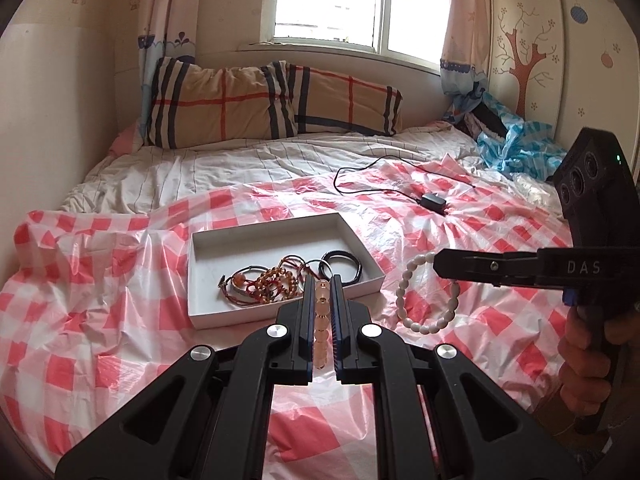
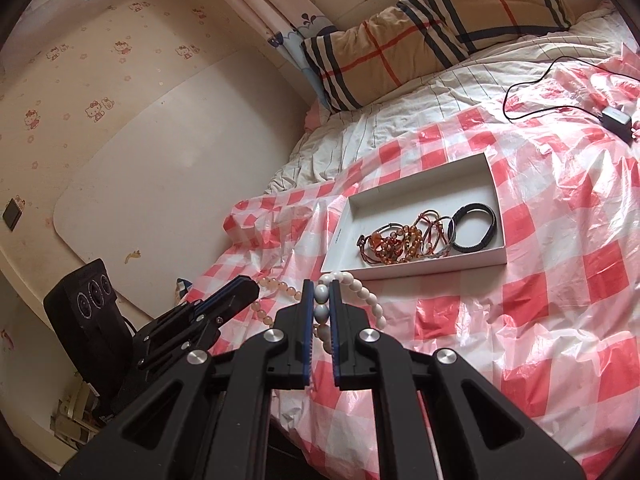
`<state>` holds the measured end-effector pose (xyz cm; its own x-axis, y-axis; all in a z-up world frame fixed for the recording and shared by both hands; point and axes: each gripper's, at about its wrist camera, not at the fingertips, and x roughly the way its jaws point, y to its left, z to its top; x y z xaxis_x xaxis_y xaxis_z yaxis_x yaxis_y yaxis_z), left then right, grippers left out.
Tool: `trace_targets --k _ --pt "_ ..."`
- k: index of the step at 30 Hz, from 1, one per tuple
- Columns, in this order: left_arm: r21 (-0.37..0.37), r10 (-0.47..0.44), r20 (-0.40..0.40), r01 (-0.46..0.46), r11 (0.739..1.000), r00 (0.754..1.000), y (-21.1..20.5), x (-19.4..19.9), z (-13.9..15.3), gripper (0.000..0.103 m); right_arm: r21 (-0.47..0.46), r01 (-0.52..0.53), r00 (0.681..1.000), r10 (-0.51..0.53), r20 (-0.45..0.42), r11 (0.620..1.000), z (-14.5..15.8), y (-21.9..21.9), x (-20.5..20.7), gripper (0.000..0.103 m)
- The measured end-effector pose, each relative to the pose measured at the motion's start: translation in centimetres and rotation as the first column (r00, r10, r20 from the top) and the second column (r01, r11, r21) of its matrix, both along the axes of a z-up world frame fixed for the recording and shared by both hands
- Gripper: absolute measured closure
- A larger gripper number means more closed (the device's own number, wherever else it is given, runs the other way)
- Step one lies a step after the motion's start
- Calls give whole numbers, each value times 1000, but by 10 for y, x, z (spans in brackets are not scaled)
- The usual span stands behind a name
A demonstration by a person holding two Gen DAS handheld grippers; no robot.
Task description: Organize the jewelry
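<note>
- Two beaded bracelets are held above a bed covered with a red-and-white checked plastic sheet (image 1: 100, 248), one in each hand-held gripper.
- Left gripper (image 1: 322, 280): its jaws are almost fully closed, pinching a peach bead bracelet (image 1: 322, 300). In the right wrist view the rest of that strand loops out past the jaws.
- Right gripper (image 2: 321, 286): its jaws are also nearly closed, clamped on a white bead bracelet (image 1: 416, 300) that dangles in a loop below the fingers.
- White shallow box (image 1: 208, 248): it lies on the sheet just ahead of both grippers. Inside, heaped toward its near side, are amber bead strands (image 1: 276, 284), red cord bracelets and a black braided band (image 2: 474, 228).
- Handling, as a judgement: both strands look light and floppy, likely strung on elastic, so each should swing and sag when moved. The smooth round beads may roll or slip between the pads, so a grip across a single bead seems safest. Dropping them looks unlikely to do harm on the soft bedding.
- Readable writing: the letters "DAS" on the side of the right gripper in the left wrist view. Nothing else legible.
</note>
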<state>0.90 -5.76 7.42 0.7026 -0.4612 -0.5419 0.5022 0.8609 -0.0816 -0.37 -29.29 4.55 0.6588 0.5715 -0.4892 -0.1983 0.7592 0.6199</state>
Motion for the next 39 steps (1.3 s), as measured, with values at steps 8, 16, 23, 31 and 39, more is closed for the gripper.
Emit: trace_targets --k 8,16,23,31,39 --pt "-31 11 -4 -12 999 1000 -4 32 6 96 7 20 1000 -20 0 1000 -5 -6 32 95" --pt "-66 22 -36 -24 998 999 -23 94 -13 96 22 6 1000 -6 -14 1000 -24 -5 94 95" --pt "21 174 -222 -174 985 959 -34 177 -68 92 -180 146 971 -176 -162 973 -75 -13 170 76" --pt "84 299 -74 -293 952 951 -2 69 -45 17 -405 212 974 -224 18 889 -34 13 31 34" --pt "-65 243 2 -242 968 970 19 -80 -9 8 -459 394 918 -363 159 796 -3 18 -131 23"
